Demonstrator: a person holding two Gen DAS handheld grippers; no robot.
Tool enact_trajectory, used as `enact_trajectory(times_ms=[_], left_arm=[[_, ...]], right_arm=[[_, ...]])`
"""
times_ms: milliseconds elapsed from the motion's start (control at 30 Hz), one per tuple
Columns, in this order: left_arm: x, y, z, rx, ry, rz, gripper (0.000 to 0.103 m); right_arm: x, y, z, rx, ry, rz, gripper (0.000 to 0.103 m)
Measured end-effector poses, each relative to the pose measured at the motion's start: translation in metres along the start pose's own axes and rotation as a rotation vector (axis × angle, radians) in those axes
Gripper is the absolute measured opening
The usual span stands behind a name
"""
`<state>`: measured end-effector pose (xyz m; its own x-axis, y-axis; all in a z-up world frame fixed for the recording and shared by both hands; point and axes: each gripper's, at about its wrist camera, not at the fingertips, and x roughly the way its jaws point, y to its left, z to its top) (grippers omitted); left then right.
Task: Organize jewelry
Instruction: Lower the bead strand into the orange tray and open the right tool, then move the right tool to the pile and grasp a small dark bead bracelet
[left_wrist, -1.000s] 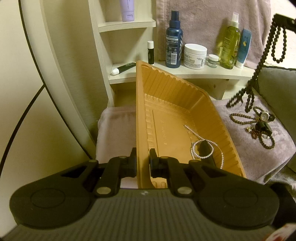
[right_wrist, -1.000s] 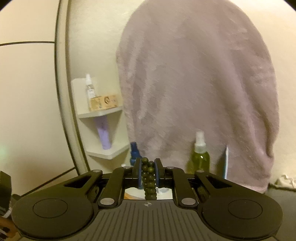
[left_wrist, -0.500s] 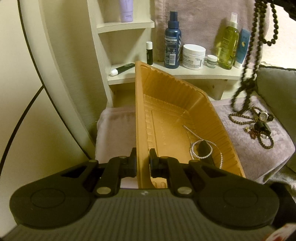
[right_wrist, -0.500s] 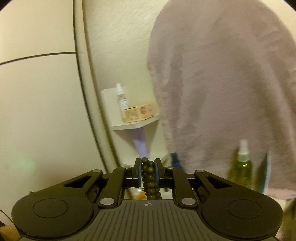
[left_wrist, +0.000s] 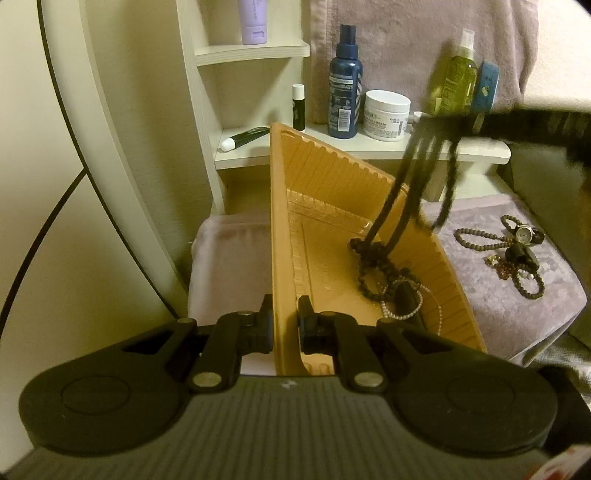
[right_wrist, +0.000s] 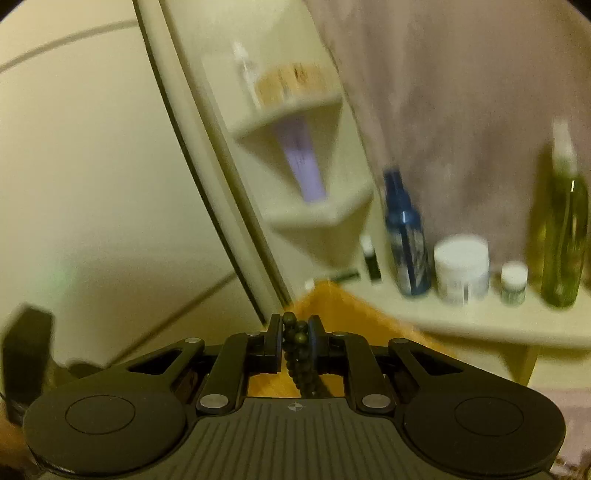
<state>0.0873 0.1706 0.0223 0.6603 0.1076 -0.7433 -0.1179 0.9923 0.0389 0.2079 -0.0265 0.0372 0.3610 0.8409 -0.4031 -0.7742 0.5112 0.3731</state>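
Orange plastic tray (left_wrist: 325, 206) sits tilted up on its left side, left wall clamped between the left gripper (left_wrist: 285, 321) pads at the near corner. Tray's right side rests on a mauve towel (left_wrist: 491, 295).

Right gripper (right_wrist: 295, 334) is closed on a dark bead necklace (right_wrist: 297, 338); beads bunch between the pads and hang below. In the left view the right gripper shows as a blurred dark bar at upper right, with the necklace (left_wrist: 391, 229) strands hanging down into the tray. Lower end of the strand lies coiled on the tray floor, touching a pearl string (left_wrist: 402, 314) and a small dark object near the tray's near-right corner. Upper strands are motion-blurred.

Remaining jewelry on the towel, right of the tray and apart from it: a beaded bracelet (left_wrist: 476, 238), a watch (left_wrist: 524, 234), a tangle of chain and beads (left_wrist: 517, 273).

Far shelf (left_wrist: 369, 147) behind the tray holds a blue bottle (left_wrist: 345, 92), white jar (left_wrist: 387, 114), green spray bottle (left_wrist: 456, 81), a lip balm (left_wrist: 298, 107) and a tube (left_wrist: 242, 138) lying flat. Right view is blurred; tray corner (right_wrist: 332, 306) is visible just beyond the pads.
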Motion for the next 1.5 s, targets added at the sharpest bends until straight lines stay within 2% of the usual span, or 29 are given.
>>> enact_trajectory(times_ms=[300, 367, 433, 467, 667, 867, 1033, 1200, 1300, 1467, 1500], left_arm=[[0.0, 0.0, 0.0, 0.003, -0.002, -0.001, 0.011], [0.0, 0.0, 0.0, 0.001, -0.001, -0.001, 0.011], [0.0, 0.0, -0.001, 0.001, 0.001, 0.002, 0.011], [0.0, 0.0, -0.001, -0.001, 0.001, 0.001, 0.011], [-0.001, -0.002, 0.0, -0.001, 0.002, 0.005, 0.011], [0.0, -0.002, 0.001, 0.001, -0.001, 0.007, 0.011], [-0.001, -0.003, 0.0, -0.001, -0.002, 0.01, 0.011], [-0.001, -0.003, 0.0, 0.0, 0.001, 0.013, 0.011], [-0.001, -0.004, 0.0, 0.005, 0.001, 0.018, 0.011], [-0.001, -0.005, 0.0, 0.005, 0.006, 0.022, 0.011], [-0.001, -0.005, 0.0, 0.004, 0.008, 0.022, 0.011]], right_arm=[[0.024, -0.006, -0.062, 0.015, 0.198, 0.024, 0.014], [0.02, -0.006, -0.071, 0.007, 0.206, 0.005, 0.023], [0.011, -0.009, -0.076, 0.017, 0.183, -0.021, 0.06], [0.006, -0.01, -0.077, 0.025, 0.166, -0.023, 0.061], [-0.036, -0.021, -0.072, 0.004, 0.074, -0.169, 0.061], [-0.102, -0.044, -0.085, -0.046, -0.035, -0.435, 0.061], [-0.142, -0.069, -0.105, 0.001, -0.033, -0.575, 0.061], [-0.159, -0.083, -0.129, 0.056, 0.009, -0.614, 0.061], [-0.158, -0.085, -0.138, 0.08, 0.031, -0.591, 0.061], [-0.134, -0.084, -0.14, 0.071, 0.045, -0.535, 0.061], [-0.128, -0.084, -0.139, 0.058, 0.049, -0.528, 0.057]])
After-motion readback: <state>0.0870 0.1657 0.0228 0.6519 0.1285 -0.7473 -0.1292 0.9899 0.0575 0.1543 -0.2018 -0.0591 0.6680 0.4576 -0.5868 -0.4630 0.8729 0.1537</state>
